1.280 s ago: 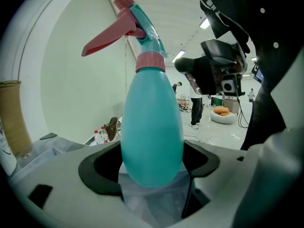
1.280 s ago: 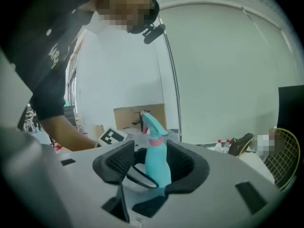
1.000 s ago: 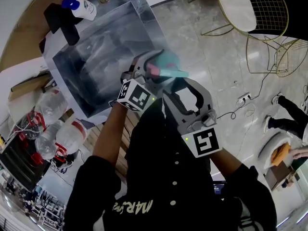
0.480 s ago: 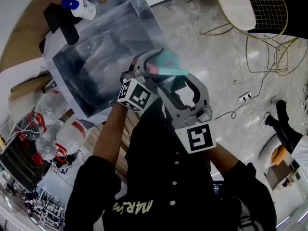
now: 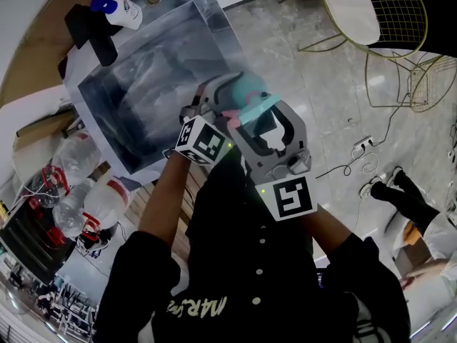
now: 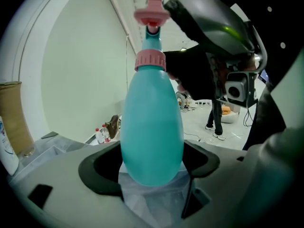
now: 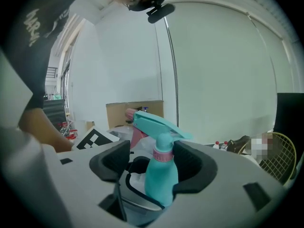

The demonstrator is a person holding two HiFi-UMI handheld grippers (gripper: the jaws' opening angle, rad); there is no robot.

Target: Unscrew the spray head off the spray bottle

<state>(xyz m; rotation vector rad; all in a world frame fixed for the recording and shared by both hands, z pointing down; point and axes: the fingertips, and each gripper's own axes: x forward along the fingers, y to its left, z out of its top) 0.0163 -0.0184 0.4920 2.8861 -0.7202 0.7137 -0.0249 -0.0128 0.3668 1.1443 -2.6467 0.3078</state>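
Observation:
A teal spray bottle (image 5: 248,89) with a pink collar (image 6: 150,60) and a teal spray head (image 7: 156,125) is held in the air in front of me. My left gripper (image 5: 225,95) is shut on its body (image 6: 152,137), both jaws against its sides. My right gripper (image 5: 251,116) comes from the other side. Its jaws have just been opening and stand open round the neck and collar (image 7: 163,154), with a gap on the left side. The pink trigger (image 5: 230,104) shows beside the head.
A plastic-covered table (image 5: 143,84) lies ahead with a white blue-capped bottle (image 5: 118,9) and a black object (image 5: 93,31) at its far end. Several clear bottles (image 5: 86,191) lie at the left. Gold wire chairs (image 5: 357,13), a floor cable (image 5: 357,152) and a person's legs (image 5: 407,191) are at the right.
My right gripper has shifted up and left toward the spray head and its jaws have widened round the neck. The left gripper and bottle have not moved. The person at the right walked.

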